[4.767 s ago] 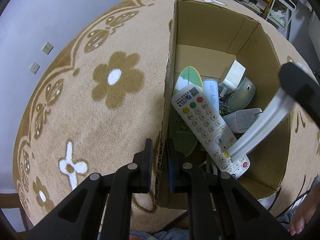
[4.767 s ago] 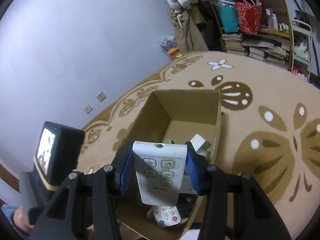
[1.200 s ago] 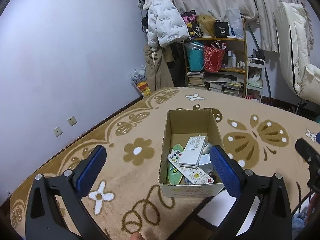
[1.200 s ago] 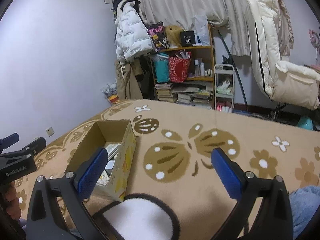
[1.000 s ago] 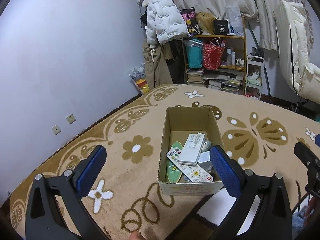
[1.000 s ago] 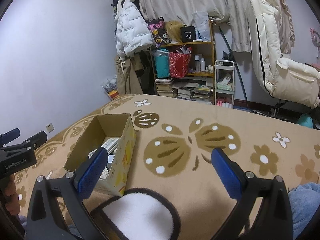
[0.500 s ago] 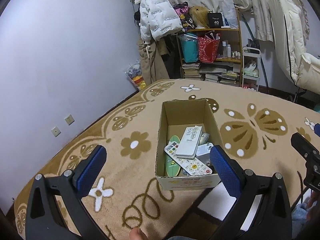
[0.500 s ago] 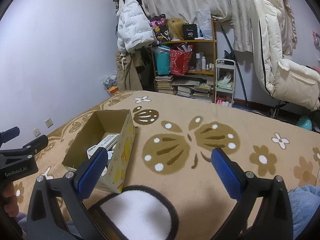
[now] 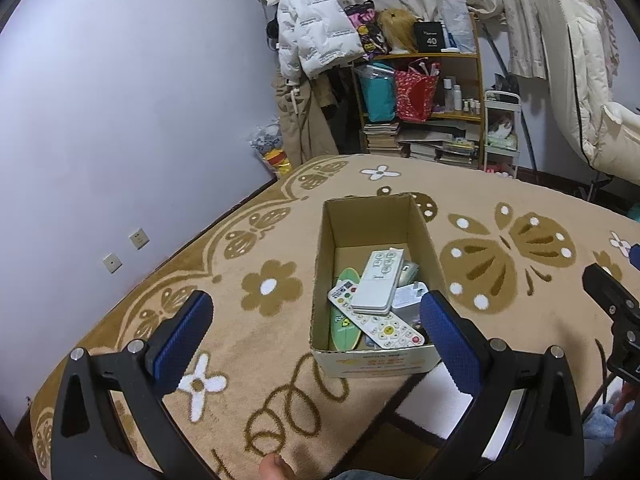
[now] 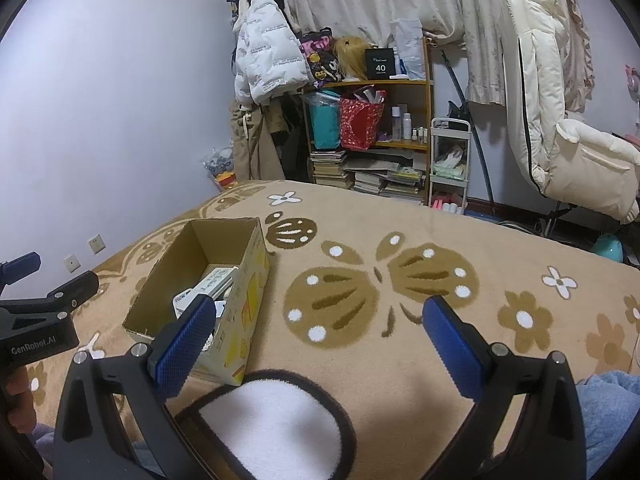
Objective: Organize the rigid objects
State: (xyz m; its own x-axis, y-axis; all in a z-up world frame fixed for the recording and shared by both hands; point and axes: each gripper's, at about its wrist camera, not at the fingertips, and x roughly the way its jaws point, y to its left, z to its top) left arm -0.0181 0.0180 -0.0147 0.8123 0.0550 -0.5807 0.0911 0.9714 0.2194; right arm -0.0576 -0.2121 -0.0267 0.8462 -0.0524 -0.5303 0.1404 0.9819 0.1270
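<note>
Lilac wall (image 9: 120,100), floral rug (image 10: 400,240), cluttered shelf (image 10: 384,128), possibly curtains (image 10: 360,0).

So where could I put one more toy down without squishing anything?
The far end of the cardboard box, behind the white remote, shows bare bottom. The near end is crowded with piled remotes. The carpet left of the box and the butterfly patch on its right are bare.

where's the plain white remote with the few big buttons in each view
Left wrist: the white remote is just right of centre, lying on top of the pile inside the cardboard box, across a longer remote with coloured buttons.
Right wrist: left of centre, only its edge shows above the box's yellow-printed wall.
Shared landmark: the wooden bookshelf with the red bag against the far wall.
</note>
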